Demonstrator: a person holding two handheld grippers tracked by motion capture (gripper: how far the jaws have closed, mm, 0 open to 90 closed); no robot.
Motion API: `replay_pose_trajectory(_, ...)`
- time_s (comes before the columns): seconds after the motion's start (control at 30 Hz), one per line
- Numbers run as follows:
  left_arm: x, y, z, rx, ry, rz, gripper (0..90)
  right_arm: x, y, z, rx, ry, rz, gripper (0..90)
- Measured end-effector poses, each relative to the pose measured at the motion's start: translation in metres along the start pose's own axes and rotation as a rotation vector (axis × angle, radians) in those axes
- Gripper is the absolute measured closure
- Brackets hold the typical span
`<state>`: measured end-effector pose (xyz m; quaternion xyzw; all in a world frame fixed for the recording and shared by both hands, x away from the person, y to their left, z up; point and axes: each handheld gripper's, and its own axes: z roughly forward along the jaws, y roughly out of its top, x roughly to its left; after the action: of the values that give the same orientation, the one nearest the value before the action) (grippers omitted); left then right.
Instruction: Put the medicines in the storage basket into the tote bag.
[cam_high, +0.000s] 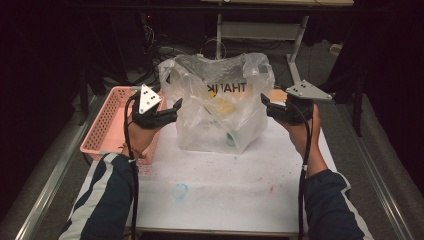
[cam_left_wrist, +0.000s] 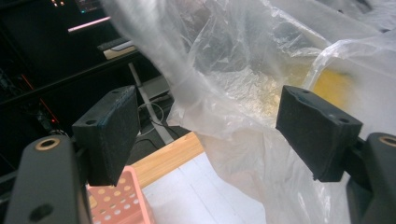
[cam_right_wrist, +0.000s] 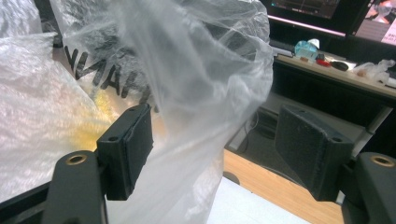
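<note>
Reaching in from both sides: left tongs (cam_high: 176, 109) and right tongs (cam_high: 266, 103) sit at mid-height of the clear plastic bag (cam_high: 220, 107), jaws on both spread wide, nothing clamped. Left gripper view shows a loose fold of film hanging between the open jaws, one pad (cam_left_wrist: 112, 130) clear of it, the other close to or brushing the bag wall. Right gripper view same story: a drooping flap of the bag mouth sits between the jaws, no pinch yet. Bag stands upright at the far middle of the white table (cam_high: 225, 195), pink basket (cam_high: 107, 125) just beside it on the left, printed lettering reversed on its far face, something yellow (cam_high: 223, 106) and a greenish item low inside, can't identify either. Risks from here, my read: film is thin and slack, so closing on a single layer or an edge could let it slide out or tear; pinching both walls together would seal the mouth instead of opening it; pulling unevenly could tip the bag toward the basket and dump contents. Beyond the table: dark floor, cables, another table's frame.
</note>
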<state>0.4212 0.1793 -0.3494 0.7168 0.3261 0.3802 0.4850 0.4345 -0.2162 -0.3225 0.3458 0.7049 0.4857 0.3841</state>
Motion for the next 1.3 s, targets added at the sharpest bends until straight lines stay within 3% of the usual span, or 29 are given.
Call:
replay_pose_trajectory(0.23,-0.005,-0.013,-0.019,0.012,-0.026,0.019,21.3,0.011,-0.011,-0.012,-0.008,0.019,-0.013,27.8)
replay_pose_trajectory(0.33,-0.003,-0.017,-0.028,-0.005,-0.052,0.005,21.1,0.018,-0.016,-0.016,0.008,0.036,-0.018,27.5)
replay_pose_trajectory(0.43,-0.004,-0.021,-0.035,0.013,-0.087,-0.01,18.6,0.022,-0.02,-0.019,0.017,0.047,-0.026,27.4)
replay_pose_trajectory(0.57,-0.014,-0.025,-0.041,0.031,-0.104,0.037,18.5,0.024,-0.025,-0.024,0.02,0.057,-0.021,27.4)
replay_pose_trajectory(0.87,-0.034,-0.032,-0.054,0.04,-0.106,0.129,18.4,0.028,-0.039,-0.036,0.025,0.071,-0.022,26.8)
replay_pose_trajectory(1.07,-0.035,-0.041,-0.058,0.049,-0.101,0.135,18.4,0.031,-0.046,-0.044,0.014,0.088,-0.026,25.4)
replay_pose_trajectory(1.3,-0.032,-0.055,-0.065,0.058,-0.066,0.13,18.5,0.034,-0.053,-0.052,0.011,0.089,-0.031,22.2)
